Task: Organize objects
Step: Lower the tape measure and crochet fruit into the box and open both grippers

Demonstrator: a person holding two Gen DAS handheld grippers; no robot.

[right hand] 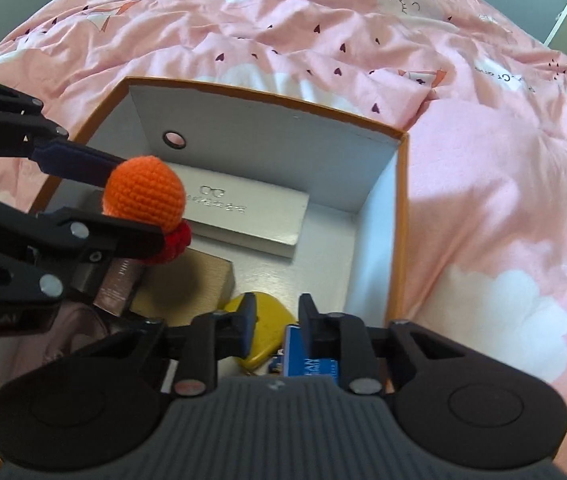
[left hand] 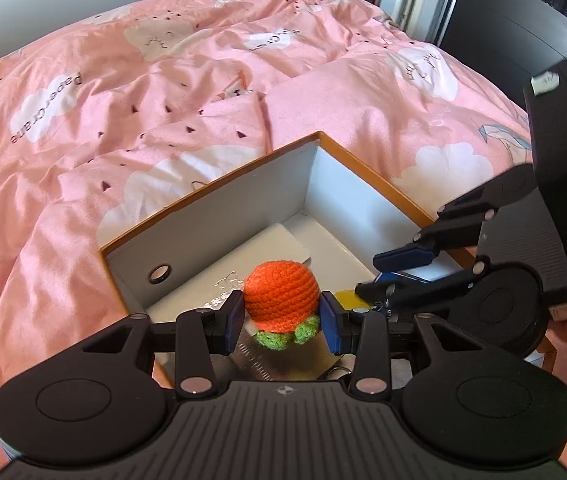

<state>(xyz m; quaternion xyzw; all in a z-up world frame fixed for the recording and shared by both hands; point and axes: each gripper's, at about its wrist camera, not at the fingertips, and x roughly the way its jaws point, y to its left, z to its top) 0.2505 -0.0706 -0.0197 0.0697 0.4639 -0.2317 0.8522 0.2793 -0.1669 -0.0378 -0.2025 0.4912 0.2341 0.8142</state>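
Observation:
My left gripper [left hand: 281, 316] is shut on an orange crochet toy [left hand: 281, 294] with green feet, held above the open orange box [left hand: 211, 184] with white inside walls. In the right wrist view the toy [right hand: 143, 196] hangs over the box's [right hand: 401, 208] left part, with a red part under it. My right gripper [right hand: 277, 320] is open with nothing between its fingers, low inside the box above a yellow object [right hand: 269, 320] and a blue card [right hand: 297, 350]. It also shows in the left wrist view [left hand: 367, 276].
The box sits on a pink bed cover [left hand: 123, 92]. Inside lie a white glasses case [right hand: 243, 216], a tan block [right hand: 199, 280] and a pinkish item [right hand: 117, 284]. A dark cabinet [left hand: 523, 28] stands at the far right.

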